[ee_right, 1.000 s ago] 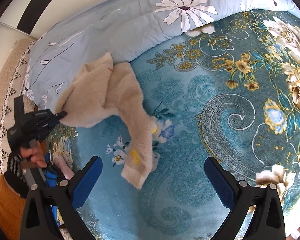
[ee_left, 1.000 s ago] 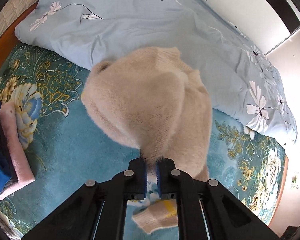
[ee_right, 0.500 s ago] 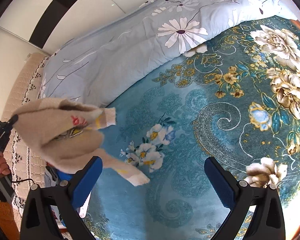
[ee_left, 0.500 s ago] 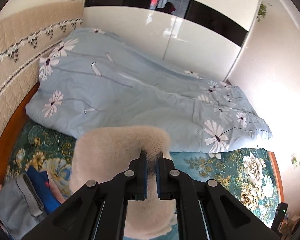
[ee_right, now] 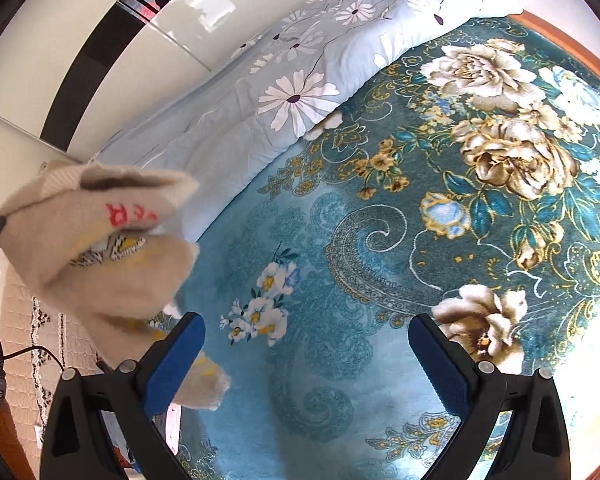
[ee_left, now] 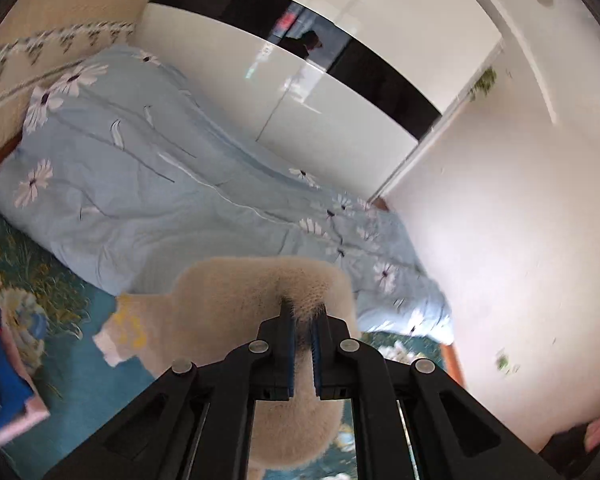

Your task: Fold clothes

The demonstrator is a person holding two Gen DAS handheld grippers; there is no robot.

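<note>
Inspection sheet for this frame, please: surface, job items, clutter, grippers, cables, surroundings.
Surface: teal floral bedspread, mostly bare ahead of the right gripper.
Job's things: cream sweater lifted off the bed, hanging bunched, a sleeve dangling.
Clutter: stacked clothes, blue and pink, at the left edge; blurred.
Grippers: left gripper shut on the sweater; right gripper open, holding nothing.
Cables: thin black cable by the left handle.
Surroundings: pale blue daisy duvet, glossy white wardrobe.

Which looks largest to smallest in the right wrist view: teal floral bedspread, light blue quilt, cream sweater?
1. teal floral bedspread
2. light blue quilt
3. cream sweater, though it hangs nearer the camera, so its real size is unsure.
</note>
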